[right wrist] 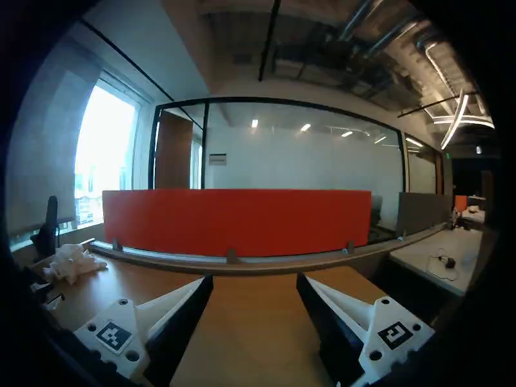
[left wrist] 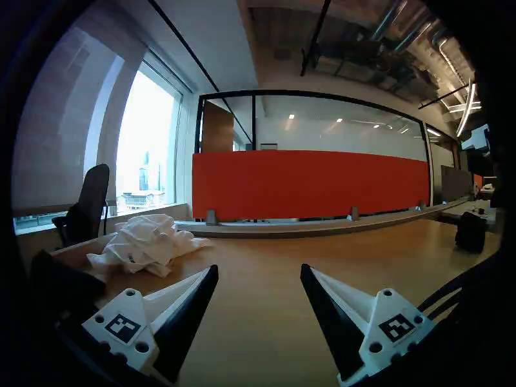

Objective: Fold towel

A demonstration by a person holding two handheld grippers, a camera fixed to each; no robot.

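Left tool (left wrist: 258, 267): fingers wide apart, holding nothing, touching nothing; bare wood surface (left wrist: 264, 322) shows in the gap. Right tool (right wrist: 253, 278): likewise spread wide and empty, above the same surface (right wrist: 258, 329).

Towel (left wrist: 149, 245): white, crumpled in a loose heap on the surface, ahead and to the left of the left tool, apart from both fingers. In the right gripper view the towel (right wrist: 71, 261) sits far to the left, well apart from that tool.

Surroundings: orange divider (left wrist: 309, 184) along the far edge of the surface; office chair (left wrist: 87, 206) behind the towel by the window (left wrist: 145, 148). Black object (left wrist: 471, 231) at far right, too dark to identify. White desk (right wrist: 445, 251) to the right, with a small cable on it. Nothing lies between either tool and the towel.

Dark shapes at the left edge of the right gripper view are cut off, unreadable.
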